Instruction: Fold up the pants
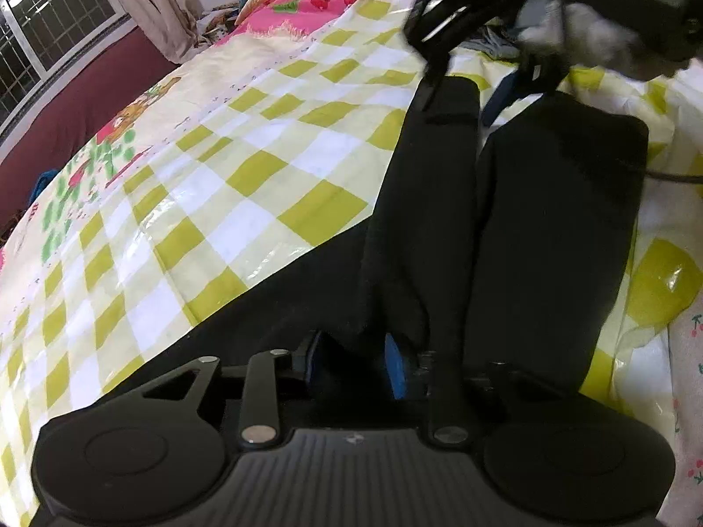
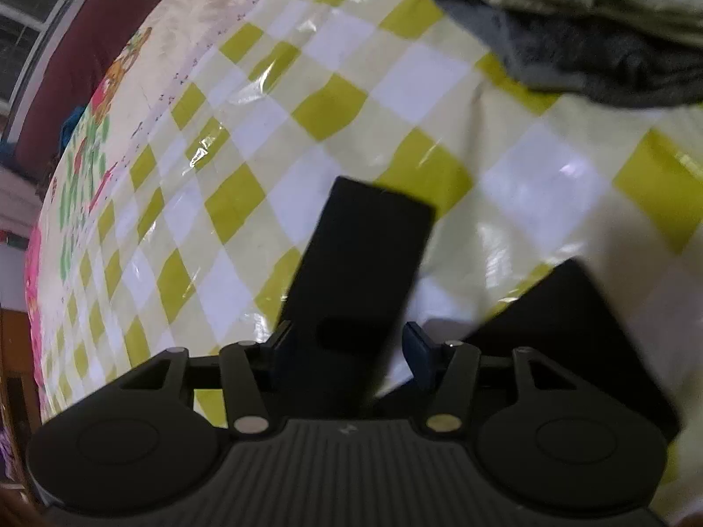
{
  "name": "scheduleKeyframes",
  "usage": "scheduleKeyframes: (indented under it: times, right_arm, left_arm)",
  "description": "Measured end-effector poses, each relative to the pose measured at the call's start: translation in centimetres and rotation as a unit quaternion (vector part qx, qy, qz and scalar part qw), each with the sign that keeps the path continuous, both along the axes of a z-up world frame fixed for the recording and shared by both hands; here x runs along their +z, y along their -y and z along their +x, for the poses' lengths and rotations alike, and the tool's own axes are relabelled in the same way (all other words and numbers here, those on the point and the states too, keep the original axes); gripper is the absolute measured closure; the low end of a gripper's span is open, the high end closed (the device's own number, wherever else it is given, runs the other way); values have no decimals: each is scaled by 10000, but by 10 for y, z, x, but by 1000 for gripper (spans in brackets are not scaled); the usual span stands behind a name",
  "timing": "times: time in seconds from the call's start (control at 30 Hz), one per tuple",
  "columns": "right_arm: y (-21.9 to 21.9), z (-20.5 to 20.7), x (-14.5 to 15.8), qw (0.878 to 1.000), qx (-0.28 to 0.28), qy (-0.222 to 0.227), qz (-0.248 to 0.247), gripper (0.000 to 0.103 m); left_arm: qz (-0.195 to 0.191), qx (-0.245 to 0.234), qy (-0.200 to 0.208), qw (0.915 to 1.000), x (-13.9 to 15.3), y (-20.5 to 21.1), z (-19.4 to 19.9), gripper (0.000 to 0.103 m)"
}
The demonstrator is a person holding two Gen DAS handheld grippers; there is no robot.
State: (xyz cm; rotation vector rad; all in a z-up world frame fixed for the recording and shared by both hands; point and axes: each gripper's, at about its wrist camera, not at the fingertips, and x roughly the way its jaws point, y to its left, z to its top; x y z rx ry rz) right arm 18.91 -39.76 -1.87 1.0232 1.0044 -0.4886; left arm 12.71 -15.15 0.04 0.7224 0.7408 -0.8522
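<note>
Your left gripper (image 1: 483,105) has its fingers pressed almost together. Black cloth runs in at their base, so it looks to be pinching an edge of the black pants (image 1: 285,298). The cloth fills the lower gap, but the contact itself sits in shadow, so treat that grip as likely, not certain. From there the pants trail left across the glossy checked sheet (image 1: 263,167) that covers the bed.

Your right gripper (image 2: 479,232) hangs over bare sheet with its fingers spread wide and nothing between them. No pants show in its own view.

The main risk is that only one corner is held. If you lift or carry the cloth over with the left alone, the free side is likely to sag and drag, and the fold will land skewed or bunched.

The sheet is slick and already wrinkled. If the right fingers come down flat, they may pinch plastic along with the cloth, or only plastic, and pull the cover up.

The black fabric against the black fingers also hides the hem, so you could close on a single layer.

A thin black cable (image 1: 672,175) lies just right of the left fingers and could snag. The heap of grey and pale clothes (image 2: 571,35) ahead of the right gripper could also catch a wide swing.
</note>
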Motion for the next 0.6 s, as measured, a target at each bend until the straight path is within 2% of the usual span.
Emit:
scheduleKeyframes:
  times: [0.1,0.17,0.2,0.23,0.3,0.33,0.4,0.53,0.57,0.6]
  right_arm:
    - [-9,23,-6,9996,79,-242,-146,38]
    - [-17,39,-9,9977,258,-473,-410,38]
    - [-19,45,-11,9967,294,-552,-516,43]
    - [-21,49,-12,9956,331,-611,-631,64]
    - [-21,49,-6,9958,428,-531,-603,92]
    - [-18,44,2,9974,409,-363,-462,92]
    - [-16,28,29,9978,422,4,-506,93]
    - [-15,-29,82,9945,349,794,-584,92]
    - [-14,-45,88,9931,284,906,-690,90]
    - [-11,-60,86,9932,197,863,-753,82]
  left_arm:
    - [-29,-93,48,9999,-5,6,0,57]
    - [-96,-130,14,9999,-5,7,-1,59]
    - [-141,-155,-59,9998,-3,7,-1,61]
    - [-189,-165,-108,9996,-1,6,-1,63]
    - [-327,-161,-202,9991,8,3,1,73]
    - [-454,-157,-246,9985,15,0,2,76]
    - [-745,-235,-363,9963,31,-5,2,76]
    - [-1074,-643,-462,9911,52,-9,-14,76]
    - [-1048,-777,-532,9900,52,-7,-20,76]
    - [-941,-928,-527,9898,47,-3,-28,75]
